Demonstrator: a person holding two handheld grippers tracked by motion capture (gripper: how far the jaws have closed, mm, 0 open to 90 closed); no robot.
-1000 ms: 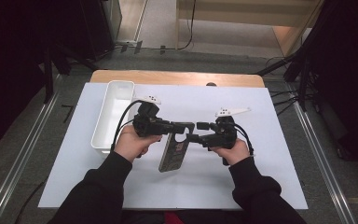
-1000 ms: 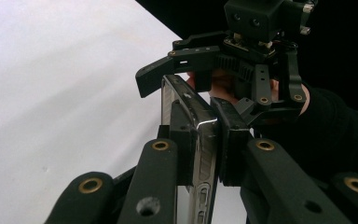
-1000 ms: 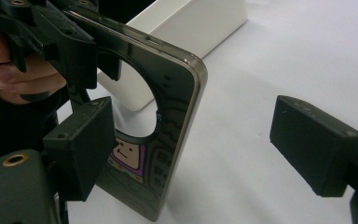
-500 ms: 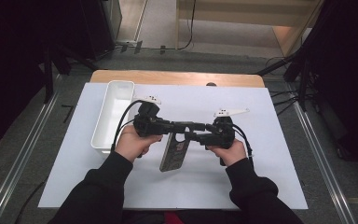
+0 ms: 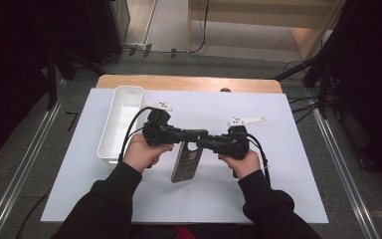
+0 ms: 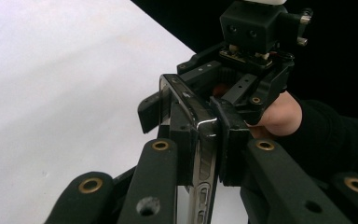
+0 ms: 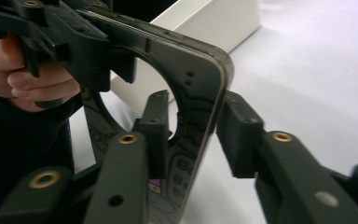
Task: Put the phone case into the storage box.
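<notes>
White rectangular plastic bin (image 5: 121, 122) stood at left side of white-covered desk (image 5: 288, 164), just beside left hand (image 5: 140, 152); blocked passage leftward. Dark flat phone-shaped case (image 5: 185, 163) hung between both tools at centre, closing gap there. Desk right of right hand (image 5: 242, 162) lay open; near edge bare too.

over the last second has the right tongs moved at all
Yes. In the high view the right tongs have slid left, toward the white tray, closing the gap to the left tongs at the phone.
</notes>
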